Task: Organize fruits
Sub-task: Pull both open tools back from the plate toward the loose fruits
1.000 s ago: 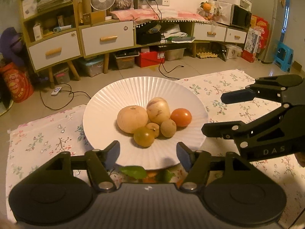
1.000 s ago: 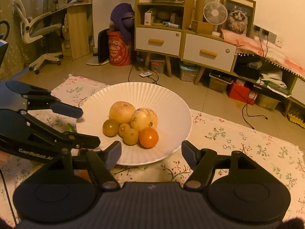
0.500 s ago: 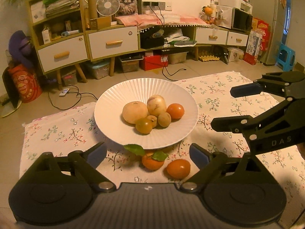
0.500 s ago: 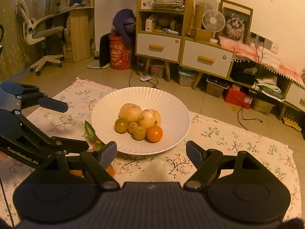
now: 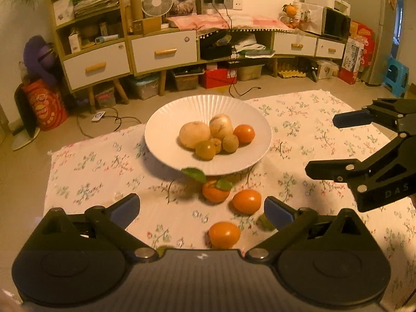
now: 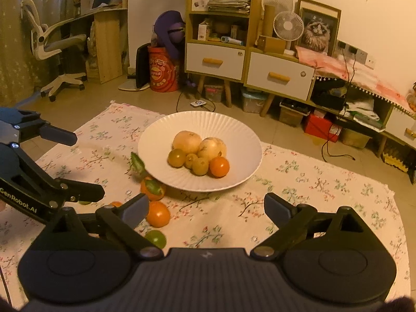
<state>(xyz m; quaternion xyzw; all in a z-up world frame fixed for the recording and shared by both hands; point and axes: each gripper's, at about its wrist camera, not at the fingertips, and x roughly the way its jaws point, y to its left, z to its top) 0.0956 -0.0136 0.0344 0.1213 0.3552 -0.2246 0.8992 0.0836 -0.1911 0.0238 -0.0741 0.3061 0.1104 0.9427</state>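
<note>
Reaching for the loose fruit carries most of the risk here. Both grippers are spreading their jaws with nothing between them: the left gripper (image 5: 201,209) at the bottom of its view, the right gripper (image 6: 206,208) likewise in its own. Three oranges lie on the floral cloth (image 5: 91,182) at lower centre: a leafy orange (image 5: 215,192) just beside the white plate (image 5: 161,140), a second orange (image 5: 246,201) near it, and a third orange (image 5: 224,234) nearest the left jaws. A green lime (image 6: 156,238) sits low in the right view. Round fruit could roll off under a glancing pad. The plate's pile, two pale round fruits (image 5: 193,134) with smaller ones, might scatter if bumped.
</note>
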